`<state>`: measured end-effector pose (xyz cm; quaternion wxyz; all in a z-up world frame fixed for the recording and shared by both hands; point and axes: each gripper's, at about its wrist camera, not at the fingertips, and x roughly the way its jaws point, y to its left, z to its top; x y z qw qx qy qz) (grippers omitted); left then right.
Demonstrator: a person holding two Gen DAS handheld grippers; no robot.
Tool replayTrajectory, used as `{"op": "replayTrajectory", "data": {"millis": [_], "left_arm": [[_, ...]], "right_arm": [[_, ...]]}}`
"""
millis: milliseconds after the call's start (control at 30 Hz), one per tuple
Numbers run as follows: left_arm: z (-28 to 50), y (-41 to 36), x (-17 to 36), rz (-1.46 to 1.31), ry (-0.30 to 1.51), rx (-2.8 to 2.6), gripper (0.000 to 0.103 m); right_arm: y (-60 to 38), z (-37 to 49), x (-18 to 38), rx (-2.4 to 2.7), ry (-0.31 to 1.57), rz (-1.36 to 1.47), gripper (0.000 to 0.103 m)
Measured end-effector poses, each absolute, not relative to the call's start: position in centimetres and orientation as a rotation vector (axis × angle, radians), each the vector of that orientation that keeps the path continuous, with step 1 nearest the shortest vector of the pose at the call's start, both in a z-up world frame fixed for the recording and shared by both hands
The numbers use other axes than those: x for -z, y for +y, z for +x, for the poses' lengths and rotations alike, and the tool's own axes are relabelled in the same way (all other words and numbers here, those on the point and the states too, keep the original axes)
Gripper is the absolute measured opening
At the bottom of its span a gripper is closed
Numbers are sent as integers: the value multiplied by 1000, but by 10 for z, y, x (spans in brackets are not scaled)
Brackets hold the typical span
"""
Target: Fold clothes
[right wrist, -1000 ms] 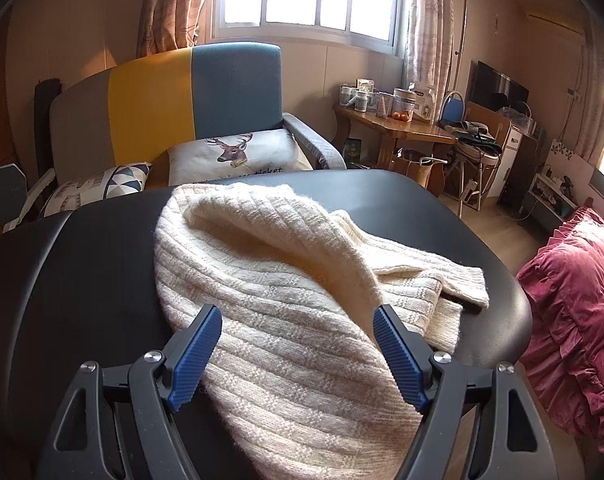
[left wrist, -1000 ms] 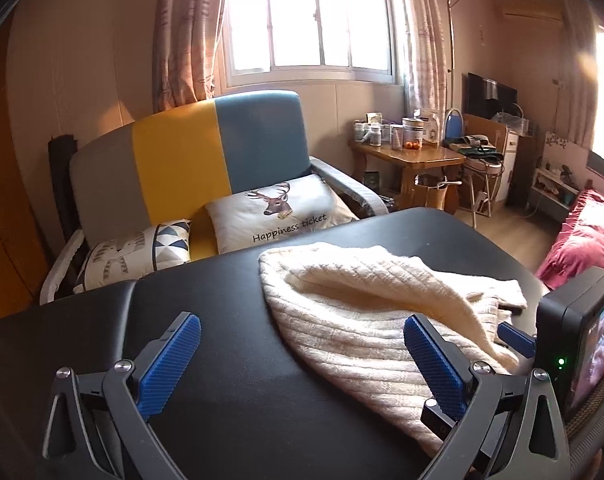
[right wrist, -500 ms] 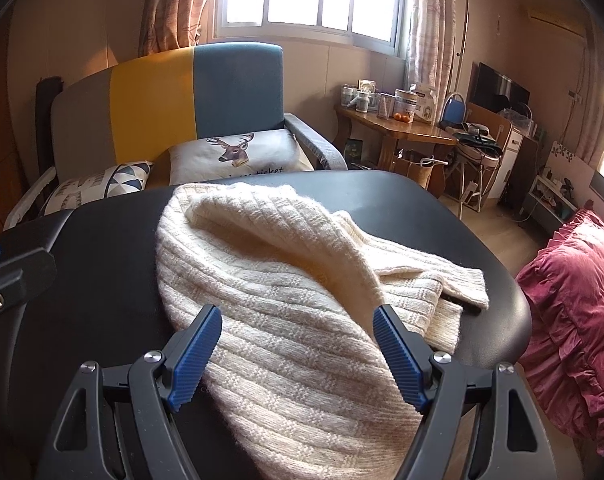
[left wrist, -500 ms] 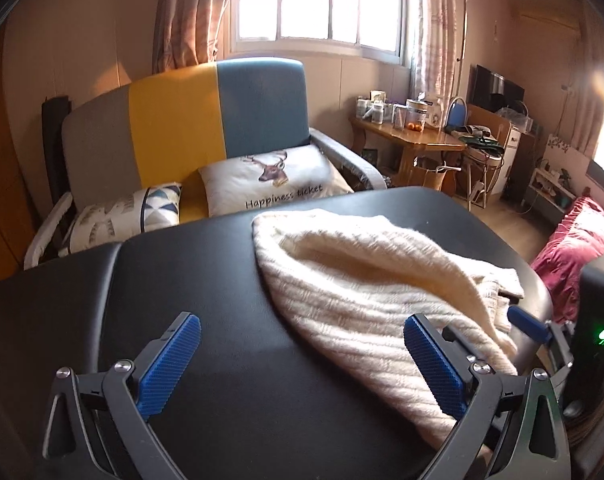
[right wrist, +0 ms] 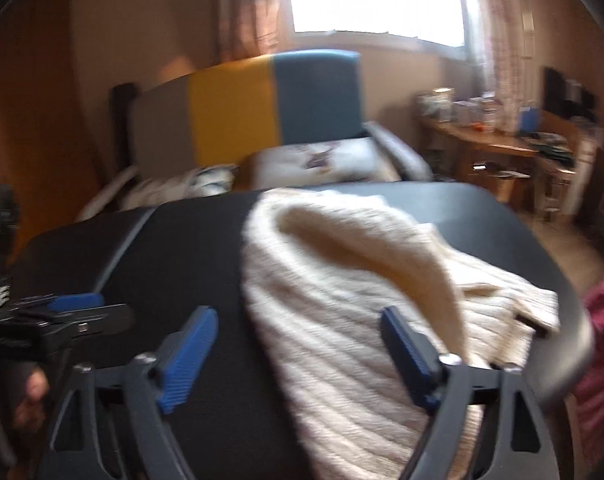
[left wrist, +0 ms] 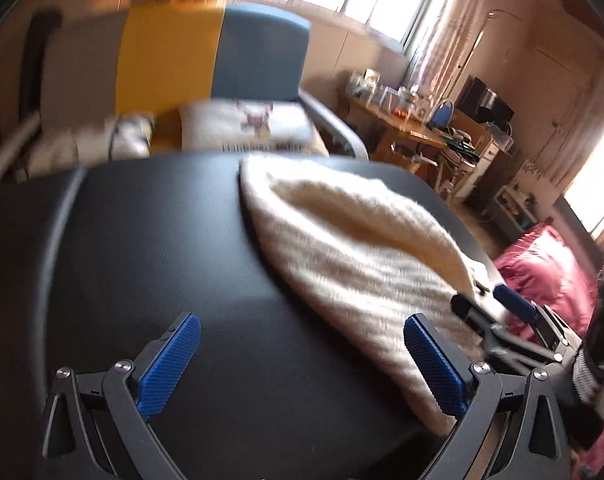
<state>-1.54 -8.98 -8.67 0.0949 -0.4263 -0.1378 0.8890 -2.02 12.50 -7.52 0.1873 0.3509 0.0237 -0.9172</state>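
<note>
1. Cream ribbed knit, a sweater [right wrist: 354, 320], lay bunched on the black tabletop [left wrist: 149, 240], with one rounded fold raised along its top and a flat cuffed end trailing toward the tabletop's far right edge.
2. Between the right gripper [right wrist: 297, 354] fingers sat the near part of that sweater: the right finger [right wrist: 408, 364] stood over the knit, the left finger [right wrist: 185, 364] over bare black surface just beside the sweater's left edge. Whether either touched the cloth could not be told through the blur. The fingers were spread wide and held nothing.
3. The left gripper [left wrist: 302, 364] was likewise wide open and empty. Its left finger [left wrist: 169, 364] hung over bare tabletop, and its right finger [left wrist: 434, 368] stood at the sweater's near edge, with the knit running away ahead and to the right of it.
4. Each gripper appeared in the other's view: the right one past the left gripper's right finger, at the sweater's right side, and the left one to the left of the right gripper's fingers, with part of a hand [right wrist: 31, 396] below it.
5. Beyond the fingers, behind the tabletop, stood a sofa [right wrist: 237, 116] with grey, yellow and blue back panels and a pale cushion [left wrist: 249, 126] on its seat.
6. To the far right stood a wooden side table [right wrist: 490, 144] crowded with small items, and low at the right lay pink bedding [left wrist: 542, 268].
</note>
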Motion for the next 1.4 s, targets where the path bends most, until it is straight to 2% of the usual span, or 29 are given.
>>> {"op": "replayTrajectory", "data": {"millis": [200,300,433,600,700,767,833,933,1033,1233,1333,1400], "left_arm": [[3,-130,121,-1330,-492,-2623,103],[10,-156,140,-1385,-561,-2579,103],[21,-188,157,-1430,-637,-2597,103],[31,-219,170,-1497,-684,-2610,103],[36,-239,180,-1538,-769,-2595,103],[39,-247,182,-1540,-801,-2604,103],[43,-250,180,-1520,-780,-2645,103],[46,-248,176,-1496,-694,-2719,103],[42,-242,174,-1517,-617,-2747,103],[36,-246,174,-1540,-696,-2692,103],[38,-241,168,-1508,-646,-2712,103],[37,-232,164,-1487,-580,-2729,103]], "right_arm": [[116,-57,78,2452,103,1066,103],[102,-85,77,2443,212,1089,103],[83,-131,84,2468,506,1130,103],[85,-200,101,2460,573,1229,103],[93,-234,126,2372,519,1391,91],[99,-246,142,2366,545,1467,70],[101,-249,155,2385,609,1515,67],[111,-245,163,2409,599,1550,13],[117,-234,150,2462,630,1490,12],[158,-221,54,2774,771,1197,12],[221,-238,48,2937,744,1293,13],[274,-248,66,2985,614,1485,15]]}}
